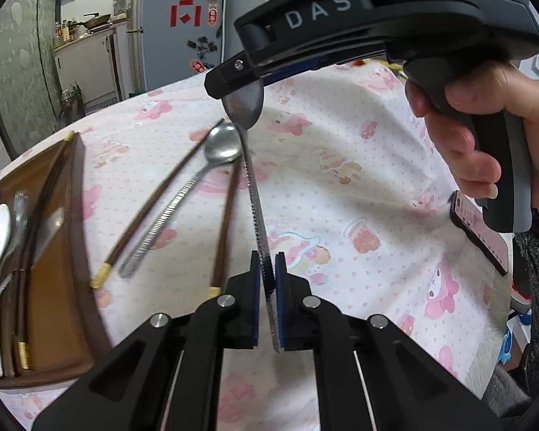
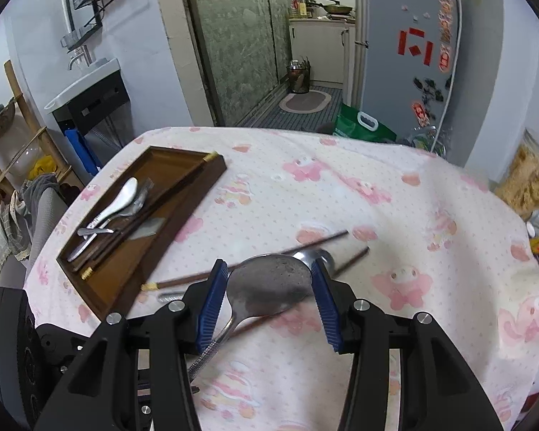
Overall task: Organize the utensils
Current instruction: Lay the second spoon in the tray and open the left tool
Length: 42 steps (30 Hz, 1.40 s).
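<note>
Both grippers hold one metal spoon above the table. My left gripper is shut on its ridged handle. My right gripper is shut on the spoon's bowl; in the left wrist view that bowl sits at the right gripper's fingertips. A second metal spoon and two loose brown chopsticks lie on the cloth below. The brown wooden tray holds a white spoon, metal cutlery and chopsticks.
The table has a pink cartoon-print cloth. A phone lies at its right edge in the left wrist view. A glass jar stands at the far right. A fridge and a washbasin stand beyond the table.
</note>
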Each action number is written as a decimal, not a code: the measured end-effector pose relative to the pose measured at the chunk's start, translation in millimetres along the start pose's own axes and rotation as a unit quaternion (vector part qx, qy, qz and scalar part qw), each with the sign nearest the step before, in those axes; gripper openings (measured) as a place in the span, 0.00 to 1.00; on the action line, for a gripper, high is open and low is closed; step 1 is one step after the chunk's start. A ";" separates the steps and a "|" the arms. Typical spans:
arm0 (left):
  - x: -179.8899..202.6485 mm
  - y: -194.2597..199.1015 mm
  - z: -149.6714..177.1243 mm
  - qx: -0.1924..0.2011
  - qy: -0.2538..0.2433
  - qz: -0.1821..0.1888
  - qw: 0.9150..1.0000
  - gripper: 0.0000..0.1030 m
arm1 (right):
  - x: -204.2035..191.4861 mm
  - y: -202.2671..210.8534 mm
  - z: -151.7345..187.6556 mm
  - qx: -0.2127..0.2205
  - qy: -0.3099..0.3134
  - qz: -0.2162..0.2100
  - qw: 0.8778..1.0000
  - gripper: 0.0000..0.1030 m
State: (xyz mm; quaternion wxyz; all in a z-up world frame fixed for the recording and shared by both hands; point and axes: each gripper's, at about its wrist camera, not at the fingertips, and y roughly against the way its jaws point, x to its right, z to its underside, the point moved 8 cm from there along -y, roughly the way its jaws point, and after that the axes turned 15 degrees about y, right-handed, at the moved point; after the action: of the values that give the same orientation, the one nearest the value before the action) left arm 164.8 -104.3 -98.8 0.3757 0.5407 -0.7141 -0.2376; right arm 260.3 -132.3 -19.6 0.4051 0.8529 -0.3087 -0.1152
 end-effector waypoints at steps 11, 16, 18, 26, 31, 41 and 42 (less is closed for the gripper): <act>-83.9 55.5 -15.2 0.033 0.033 -0.048 0.998 0.08 | -72.3 -25.1 -82.5 0.026 0.037 -0.040 0.998 0.47; -134.9 63.6 -18.5 0.028 0.060 -0.079 0.995 0.07 | -102.6 -53.6 -112.7 0.030 0.049 -0.066 0.996 0.47; -149.1 63.9 -19.0 0.025 0.066 -0.086 0.994 0.07 | -110.8 -68.7 -122.2 0.029 0.048 -0.076 0.996 0.47; -187.9 54.6 -15.8 0.013 0.085 -0.104 0.991 0.07 | -121.3 -121.5 -130.9 0.014 0.024 -0.111 0.993 0.47; -194.2 51.0 -14.6 0.009 0.080 -0.117 0.990 0.07 | -118.7 -143.1 -123.4 0.004 -0.005 -0.133 0.991 0.49; -190.9 53.5 -13.7 0.021 0.073 -0.127 0.989 0.34 | -126.7 -140.9 -117.8 0.005 0.005 -0.121 0.993 0.69; -190.4 55.0 -13.8 0.025 0.075 -0.130 0.988 0.45 | -126.1 -137.6 -117.7 0.007 0.005 -0.121 0.993 0.69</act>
State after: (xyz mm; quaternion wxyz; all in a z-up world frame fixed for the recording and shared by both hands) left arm 168.4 94.3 -102.7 0.3803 0.6545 -0.6132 -0.2257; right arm 273.7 85.0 -55.3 0.3834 0.8874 -0.2025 -0.1568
